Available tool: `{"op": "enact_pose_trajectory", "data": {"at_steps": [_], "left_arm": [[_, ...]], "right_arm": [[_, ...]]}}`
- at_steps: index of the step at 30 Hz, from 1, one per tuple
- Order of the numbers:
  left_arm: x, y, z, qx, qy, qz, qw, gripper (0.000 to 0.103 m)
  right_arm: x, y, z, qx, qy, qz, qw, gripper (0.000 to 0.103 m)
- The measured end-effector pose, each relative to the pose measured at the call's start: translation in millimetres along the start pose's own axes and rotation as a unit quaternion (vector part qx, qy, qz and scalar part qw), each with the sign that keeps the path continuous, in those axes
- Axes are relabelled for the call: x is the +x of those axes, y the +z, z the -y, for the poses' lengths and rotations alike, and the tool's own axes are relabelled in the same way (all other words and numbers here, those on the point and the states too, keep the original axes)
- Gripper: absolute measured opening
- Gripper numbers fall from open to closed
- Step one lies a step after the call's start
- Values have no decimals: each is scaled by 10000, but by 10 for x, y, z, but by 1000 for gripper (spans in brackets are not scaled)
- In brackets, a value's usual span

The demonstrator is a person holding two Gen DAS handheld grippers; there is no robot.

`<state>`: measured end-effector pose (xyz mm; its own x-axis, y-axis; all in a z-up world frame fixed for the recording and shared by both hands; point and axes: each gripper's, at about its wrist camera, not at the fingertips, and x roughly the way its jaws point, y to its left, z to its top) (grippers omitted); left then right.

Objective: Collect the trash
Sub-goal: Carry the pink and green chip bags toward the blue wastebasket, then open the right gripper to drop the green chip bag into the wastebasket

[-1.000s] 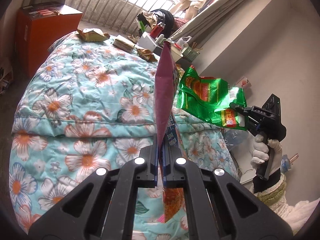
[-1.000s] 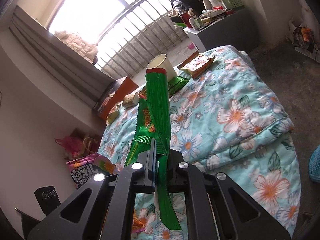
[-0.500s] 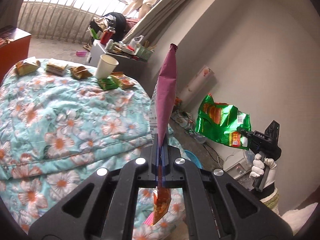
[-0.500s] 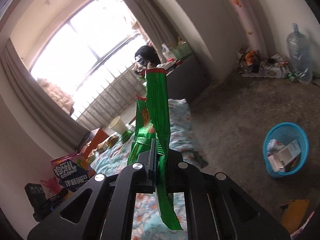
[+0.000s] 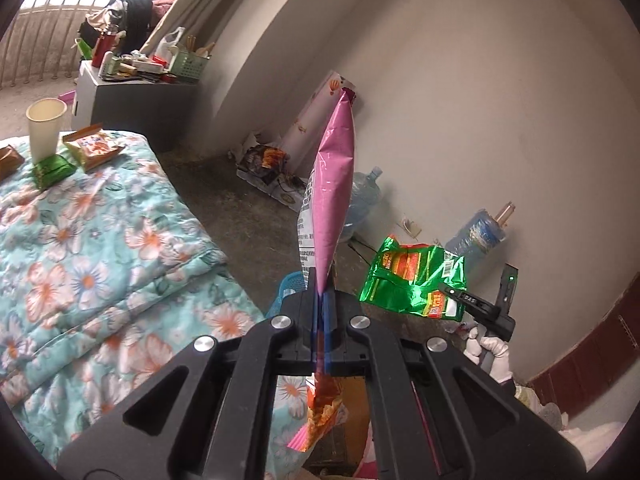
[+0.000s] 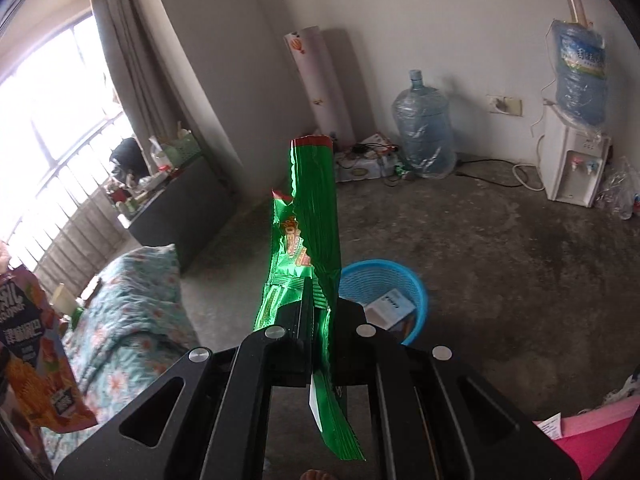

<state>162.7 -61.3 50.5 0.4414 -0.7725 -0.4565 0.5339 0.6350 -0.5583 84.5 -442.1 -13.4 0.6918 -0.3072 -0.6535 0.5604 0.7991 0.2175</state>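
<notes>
My left gripper [image 5: 321, 300] is shut on a pink snack bag [image 5: 333, 184], which stands edge-on above the jaws. The right gripper [image 6: 316, 300] is shut on a green snack bag [image 6: 316, 216], also upright. In the left wrist view the green bag [image 5: 412, 280] hangs at the right, held by the right gripper [image 5: 456, 300] in a white-gloved hand [image 5: 494, 354]. The pink bag's printed face [image 6: 38, 356] shows at the left edge of the right wrist view. A blue trash basket [image 6: 400, 276] holding paper stands on the floor just behind the green bag; only its rim [image 5: 289, 284] peeks out beside the left jaws.
A bed with a floral quilt [image 5: 100, 240] carries a paper cup [image 5: 45, 128] and small wrappers [image 5: 90, 148]. A grey cabinet [image 5: 132, 100] stands past it. Along the wall are a water jug [image 6: 424, 132], a dispenser [image 6: 572, 164], cables and a rolled sheet [image 6: 316, 84]. Bare concrete floor [image 6: 500, 264].
Both grippers have swung away from the bed toward the wall and floor, each keeping its bag. The blue basket has come closer in the right wrist view.
</notes>
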Motion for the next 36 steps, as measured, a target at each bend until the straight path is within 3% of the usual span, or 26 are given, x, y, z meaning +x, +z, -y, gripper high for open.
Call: {"op": "enact_pose_trajectory", "data": {"at_steps": [4,7,10,13,16,18,20,23,26,31,33,36], "left_arm": [[329,-2,96,53,-77,-271,9996,0],[495,8,109,93,-98,-391,9991,0],[620,26,82,95,-55,-482,9988,0],[692,46,41,76,37,-555,9984,0],[759,55,-23,48,161,-639,9978,0],[785,57,-52,40,231,-684,9974,0],[810,66,-92,28,300,-711,9970,0],[839,97,-148,-25,356,-716,9968,0],[878,123,-195,-74,384,-737,9965,0],[907,151,-259,-156,445,-732,9962,0],[901,160,-284,-166,465,-720,9962,0],[897,162,-342,-249,484,-694,9961,0]], "right_arm": [[519,-44,36,-520,-762,6,9957,6],[941,-82,-31,-1201,-1405,110,9827,6],[1371,-235,-225,-2227,-2041,383,9525,6],[1889,-620,-463,-3617,-2410,602,8986,6],[2480,-1220,-626,-5016,-2386,190,8313,6],[2758,-1560,-648,-5580,-2302,-138,7971,6],[2921,-1712,-658,-5801,-2233,-276,7828,6],[2984,-1720,-701,-6002,-2152,-78,7703,6],[3064,-1718,-770,-6539,-1969,85,7305,6],[3117,-1608,-727,-7436,-1415,-367,6524,9],[3144,-1535,-653,-7532,-1379,-608,6403,9],[3148,-1521,-545,-7505,-1251,-1007,6410,9]]}}
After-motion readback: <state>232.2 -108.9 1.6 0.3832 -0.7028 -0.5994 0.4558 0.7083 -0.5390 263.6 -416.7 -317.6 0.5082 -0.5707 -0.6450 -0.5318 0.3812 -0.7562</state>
